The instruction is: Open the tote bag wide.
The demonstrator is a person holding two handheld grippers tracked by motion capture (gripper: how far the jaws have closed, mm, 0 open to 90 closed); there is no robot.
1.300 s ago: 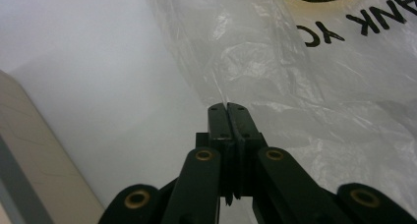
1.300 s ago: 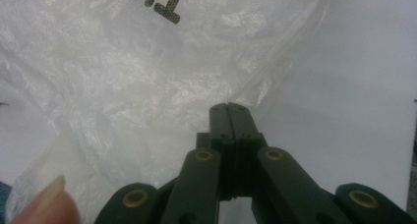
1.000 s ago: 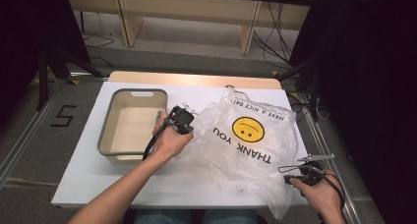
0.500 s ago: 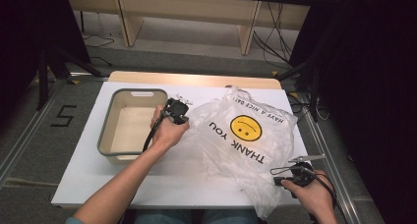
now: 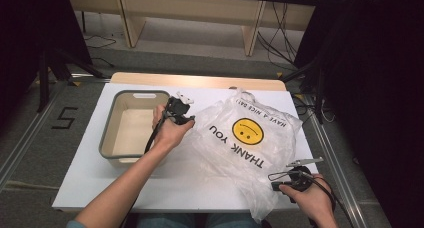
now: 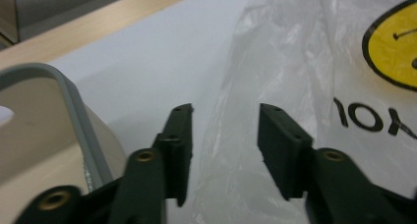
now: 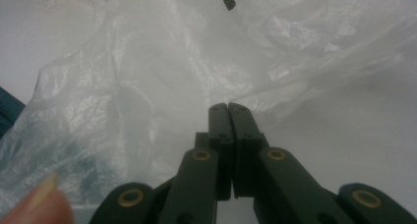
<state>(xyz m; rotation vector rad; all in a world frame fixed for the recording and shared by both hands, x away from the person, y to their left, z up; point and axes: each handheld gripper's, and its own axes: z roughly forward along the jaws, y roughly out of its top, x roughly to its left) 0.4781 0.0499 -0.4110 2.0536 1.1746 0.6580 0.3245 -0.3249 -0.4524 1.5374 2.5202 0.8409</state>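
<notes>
My left claw [image 6: 223, 150] has just been opening; nothing is pinched, and the bag [image 5: 250, 143] edge lies under its jaws. My right claw [image 7: 228, 150] is pressed together beside the bag. The bin [image 5: 107, 138] is empty. Nothing packed yet.

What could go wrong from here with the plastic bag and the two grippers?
1. The left gripper has just been opening, and its pads no longer press the plastic bag; that edge may slump flat and be hard to pinch again.
2. The right gripper is shut at the thin film near the table's edge; whether it grips is unclear. A pull could tear the film or slip off.
3. The grey bin stands close beside the left gripper, so a sideways sweep might knock it.
</notes>
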